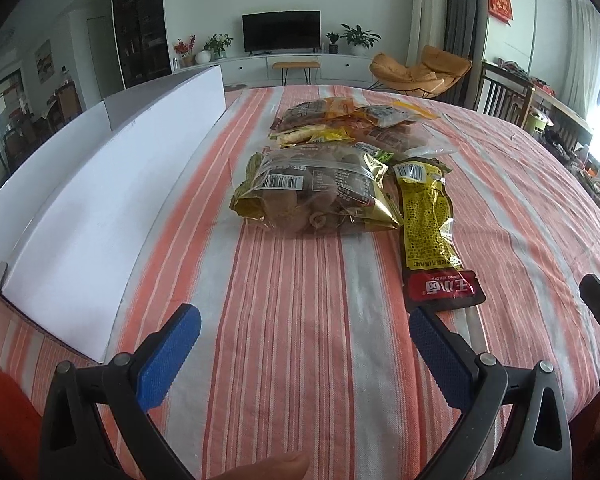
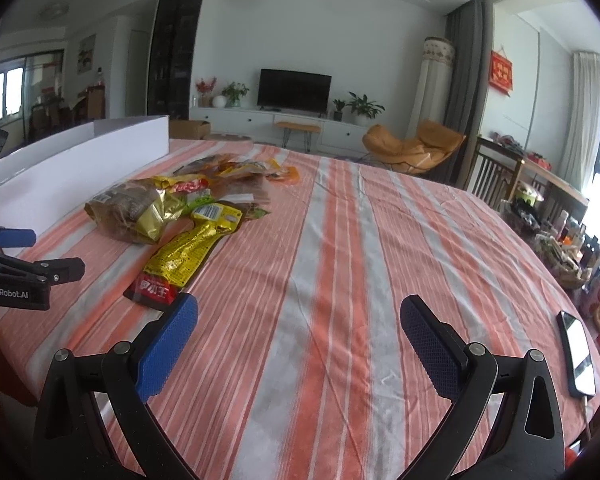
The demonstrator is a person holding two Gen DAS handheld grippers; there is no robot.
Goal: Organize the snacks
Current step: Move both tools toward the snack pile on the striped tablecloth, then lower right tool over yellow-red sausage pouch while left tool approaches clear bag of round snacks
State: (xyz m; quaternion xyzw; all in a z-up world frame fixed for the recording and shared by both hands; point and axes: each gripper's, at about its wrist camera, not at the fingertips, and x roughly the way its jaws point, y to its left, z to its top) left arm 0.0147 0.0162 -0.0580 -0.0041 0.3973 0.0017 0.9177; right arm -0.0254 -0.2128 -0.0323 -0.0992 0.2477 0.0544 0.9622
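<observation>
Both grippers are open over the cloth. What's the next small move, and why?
Probably ease the left gripper forward and right onto the yellow packet. That packet lies flat, nearest its open fingers, its red end just ahead of the right finger, apart from the snack pile. The white box sits to the left, ready to receive it.

Orange-and-grey striped tablecloth (image 2: 340,260), white box (image 1: 100,208), yellow-and-red snack packet (image 1: 430,224), blue fingers (image 1: 168,356).

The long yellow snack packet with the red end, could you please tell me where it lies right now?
The long yellow snack packet lies flat on the striped tablecloth, right of the clear bag of brown snacks, its red end nearest the open left hand-held gripper.
</observation>
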